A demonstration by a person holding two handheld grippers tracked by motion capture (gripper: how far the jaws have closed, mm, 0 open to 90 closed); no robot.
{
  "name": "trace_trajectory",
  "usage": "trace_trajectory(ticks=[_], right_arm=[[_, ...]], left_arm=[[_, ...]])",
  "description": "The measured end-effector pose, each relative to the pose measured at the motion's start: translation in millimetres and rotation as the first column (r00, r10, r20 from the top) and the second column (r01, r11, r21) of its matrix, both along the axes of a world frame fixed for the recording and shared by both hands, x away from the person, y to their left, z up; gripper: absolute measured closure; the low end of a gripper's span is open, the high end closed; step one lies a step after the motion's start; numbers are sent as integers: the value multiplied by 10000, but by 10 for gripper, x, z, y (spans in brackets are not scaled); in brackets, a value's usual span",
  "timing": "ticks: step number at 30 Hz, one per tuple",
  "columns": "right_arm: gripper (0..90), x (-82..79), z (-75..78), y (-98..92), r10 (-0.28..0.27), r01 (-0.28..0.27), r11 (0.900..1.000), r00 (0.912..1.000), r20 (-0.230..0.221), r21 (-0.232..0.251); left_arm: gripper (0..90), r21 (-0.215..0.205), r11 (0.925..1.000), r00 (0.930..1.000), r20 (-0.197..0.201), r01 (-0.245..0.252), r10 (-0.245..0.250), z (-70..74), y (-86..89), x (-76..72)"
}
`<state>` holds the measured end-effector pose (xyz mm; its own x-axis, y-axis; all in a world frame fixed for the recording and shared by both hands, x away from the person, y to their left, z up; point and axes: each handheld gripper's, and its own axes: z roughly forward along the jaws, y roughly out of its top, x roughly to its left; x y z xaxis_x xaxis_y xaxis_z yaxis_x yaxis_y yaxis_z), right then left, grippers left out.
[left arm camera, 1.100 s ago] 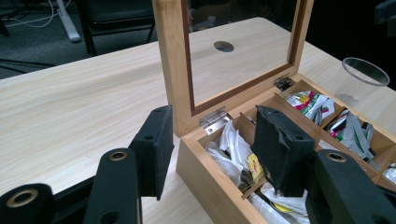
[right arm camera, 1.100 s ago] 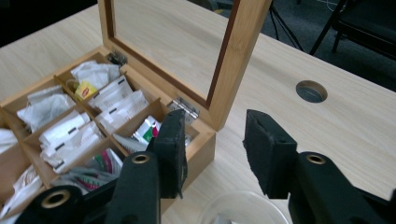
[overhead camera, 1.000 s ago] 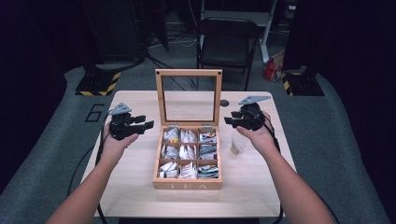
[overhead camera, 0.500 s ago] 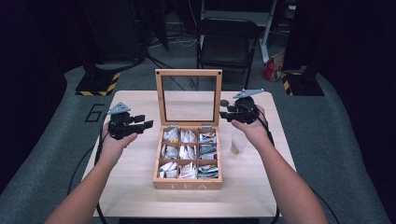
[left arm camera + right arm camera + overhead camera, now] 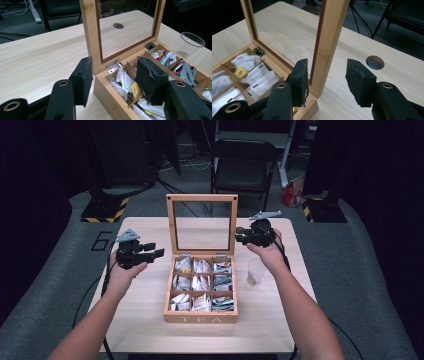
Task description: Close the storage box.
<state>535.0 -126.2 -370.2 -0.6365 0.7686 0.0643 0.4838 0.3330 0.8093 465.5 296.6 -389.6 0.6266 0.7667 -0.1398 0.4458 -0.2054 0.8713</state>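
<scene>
Two grippers flank an open wooden tea box (image 5: pixel 200 312) that sits mid-table, its glass-paned lid (image 5: pixel 202 223) standing upright at the far side. The right gripper (image 5: pixel 239 236) has come up to the lid's right frame rail (image 5: pixel 329 47); in the right gripper view its jaws straddle that rail, standing partly apart with a gap on each side, and they have just been opening a little further, so nothing is gripped yet. The left gripper (image 5: pixel 159 251) hovers just left of the box, jaws about half apart and empty, pointing over the near-left compartments of tea bags (image 5: pixel 125 82).

Judging from this, the step in hand is taking hold of the lid, probably to swing it. To do it well, the right jaws should go deeper over the rail so both pads (image 5: pixel 299 77) land flat on wood, not on the glass, then close squarely before any swing. The motion should follow the hinges' (image 5: pixel 113 67) arc, slowly, so the box does not skid. A clear plastic cup (image 5: pixel 256 271) stands just right of the box, under the right forearm, and could be knocked. The left gripper could steady the box's left wall.
</scene>
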Motion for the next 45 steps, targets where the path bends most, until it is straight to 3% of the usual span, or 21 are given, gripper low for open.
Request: trace_trajectory(ticks=[11,24,35,45], right_arm=[[463,143,-78,93,171,-171,9998,9998,-65,94],[426,189,-157,226,569,-568,9984,9983,-144,49],[441,226,-162,198,812,-805,9962,9965,-199,341],[538,223,-106,172,855,-853,9963,9958,-339,92]], left_arm=[[472,12,10000,9999,-131,40,-39,-38,8,4],[472,48,10000,9999,-153,56,-55,-50,-1,-15],[472,4,10000,9998,-181,4,-4,-56,42,-19],[472,-30,10000,9999,-115,-12,12,-29,75,-27]])
